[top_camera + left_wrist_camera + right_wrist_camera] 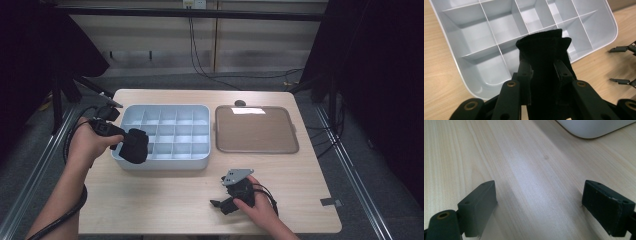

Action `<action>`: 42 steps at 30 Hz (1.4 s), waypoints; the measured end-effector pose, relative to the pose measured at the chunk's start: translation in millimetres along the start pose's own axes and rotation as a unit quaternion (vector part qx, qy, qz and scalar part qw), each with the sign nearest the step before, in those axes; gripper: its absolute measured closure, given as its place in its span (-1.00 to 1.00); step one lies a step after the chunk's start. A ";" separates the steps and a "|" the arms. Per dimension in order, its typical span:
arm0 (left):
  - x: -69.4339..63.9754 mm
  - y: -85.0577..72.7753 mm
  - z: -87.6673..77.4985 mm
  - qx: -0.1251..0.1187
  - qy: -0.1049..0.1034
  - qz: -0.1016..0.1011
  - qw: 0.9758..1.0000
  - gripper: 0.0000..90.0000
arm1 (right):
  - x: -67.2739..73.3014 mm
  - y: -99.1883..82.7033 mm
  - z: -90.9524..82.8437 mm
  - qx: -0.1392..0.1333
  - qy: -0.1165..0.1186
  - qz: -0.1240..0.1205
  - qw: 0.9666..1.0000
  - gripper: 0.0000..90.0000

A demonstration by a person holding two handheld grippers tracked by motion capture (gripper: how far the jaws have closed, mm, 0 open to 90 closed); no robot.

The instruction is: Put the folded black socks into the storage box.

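High view: pale wooden table [165, 200]; left hand-held gripper [134, 146] pinches black cloth [544, 55], right hand-held gripper [222, 204] gapes empty.

High cam sits above our side, looking fwd and down over the whole table [165, 200]. Left gripper cam looks close along its jaws at the compartment tray [461, 62]; high view shares that tray [165, 162]. Right gripper cam sits v. near the tabletop [524, 170], tray corner [594, 127] at top.
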State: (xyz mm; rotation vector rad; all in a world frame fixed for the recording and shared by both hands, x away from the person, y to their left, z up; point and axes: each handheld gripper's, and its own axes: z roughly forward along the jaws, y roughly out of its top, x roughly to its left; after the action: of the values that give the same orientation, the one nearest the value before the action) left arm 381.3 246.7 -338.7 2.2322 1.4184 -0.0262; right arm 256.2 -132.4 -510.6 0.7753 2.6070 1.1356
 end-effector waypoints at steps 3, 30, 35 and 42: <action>2.5 2.6 -2.1 -0.009 0.004 -0.004 1.000 0.58 | 0.1 0.0 0.0 0.000 0.000 0.000 1.000 -0.74; 40.2 0.0 16.1 -0.007 0.053 -0.028 0.998 0.58 | 0.1 -0.2 0.0 0.000 0.001 -0.002 1.000 -0.74; 43.2 -1.6 23.1 0.001 0.057 -0.029 0.998 0.58 | 0.2 -0.2 -0.1 -0.001 -0.001 -0.002 1.000 -0.74; 47.7 -4.3 31.5 0.011 0.067 -0.033 0.997 0.57 | 0.1 -0.3 0.0 -0.001 0.001 -0.004 1.000 -0.74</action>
State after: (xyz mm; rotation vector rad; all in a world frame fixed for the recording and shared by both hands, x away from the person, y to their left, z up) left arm 407.2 275.6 -381.0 2.2418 1.5693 0.0886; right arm 256.0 -132.5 -510.8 0.7642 2.6072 1.1369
